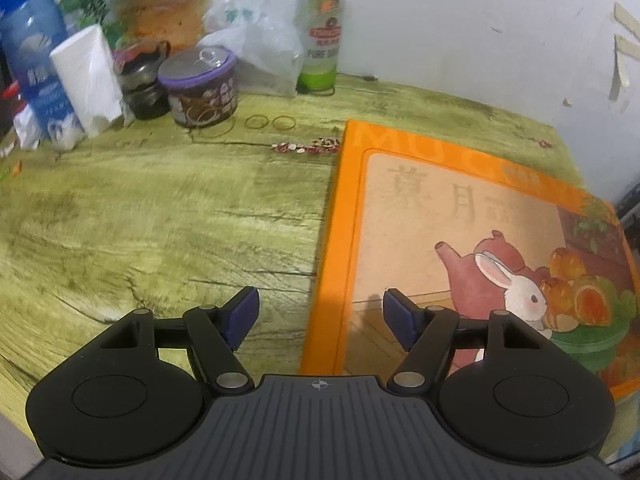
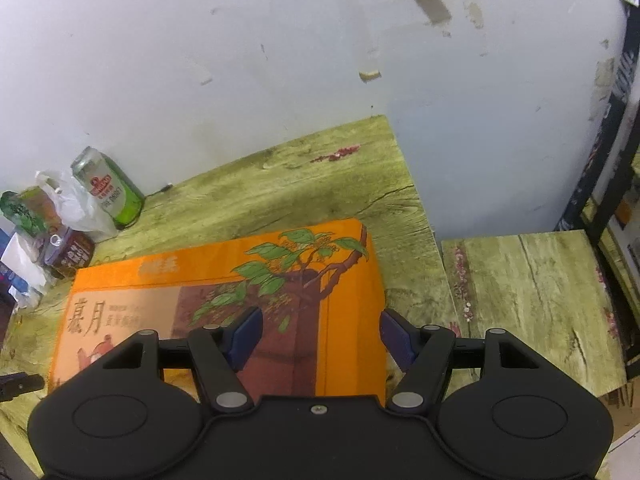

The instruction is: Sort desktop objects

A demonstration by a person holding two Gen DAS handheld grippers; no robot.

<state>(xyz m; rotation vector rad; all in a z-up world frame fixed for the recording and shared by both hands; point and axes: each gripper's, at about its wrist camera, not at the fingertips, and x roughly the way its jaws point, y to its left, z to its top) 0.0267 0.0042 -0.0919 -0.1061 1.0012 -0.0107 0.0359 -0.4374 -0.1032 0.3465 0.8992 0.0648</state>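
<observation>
Orange cardboard filled much of both views: a flat gift box (image 1: 472, 248) with a printed rabbit, a teapot and mooncakes lay on a table (image 1: 160, 216) covered in green wood-grain film. The left gripper (image 1: 318, 312) hung above the table, angled downward, its blue-padded jaws standing moderately apart with nothing between them. The box's left edge ran up from just beneath the gap, so the left finger (image 1: 244, 308) was over bare table and the right one over the lid; whether either touched the surface could not be told.

Well ahead of that gripper and to its left, against the white wall (image 1: 440, 20), stood a cluster of things: a green and silver beer can (image 1: 320, 36), a crumpled clear plastic bag (image 1: 260, 52), a purple-rimmed tin with a pull-tab lid (image 1: 200, 88), a white tissue pack (image 1: 90, 80), and a blue bottle (image 1: 32, 56). Two small rubber bands (image 1: 270, 122) lay just in front of the tin.

The right gripper (image 2: 320, 334) was also tilted down, jaws likewise half apart and empty. It sat over the gift box's right end (image 2: 280, 280), where a leafy branch was printed. Beyond and to its right stood a lower side table (image 2: 532, 300) with the same green surface.
</observation>
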